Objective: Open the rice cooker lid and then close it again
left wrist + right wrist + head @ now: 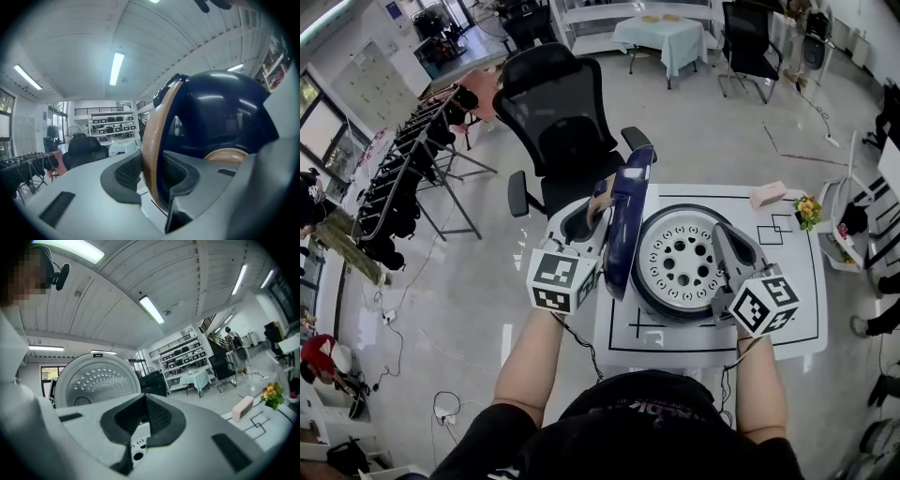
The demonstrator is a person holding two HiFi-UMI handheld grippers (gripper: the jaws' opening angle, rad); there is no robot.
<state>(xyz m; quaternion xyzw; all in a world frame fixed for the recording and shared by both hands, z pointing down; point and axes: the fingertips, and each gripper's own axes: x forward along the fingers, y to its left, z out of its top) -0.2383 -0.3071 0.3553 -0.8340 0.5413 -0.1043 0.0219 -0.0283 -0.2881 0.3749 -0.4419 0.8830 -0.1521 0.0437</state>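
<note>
The rice cooker [675,314] stands on a white table mat with its dark blue lid [623,220] raised upright. The lid's silver perforated inner plate [680,262] faces right, and in the right gripper view the plate [98,380] stands at the left. My left gripper [602,202] is shut on the lid's beige rim [152,140], which runs between the left gripper's [150,173] pads, while the blue dome of the lid [220,108] fills the right side. My right gripper [719,232] is beside the cooker's right side, apart from the lid. The right gripper [145,401] is shut and holds nothing.
The white table [797,328] carries black marked lines, a pink box [767,194] and a small bunch of flowers [809,208] at its far right. A black office chair [558,122] stands right behind the table. A rack of black gear [403,169] is off to the left.
</note>
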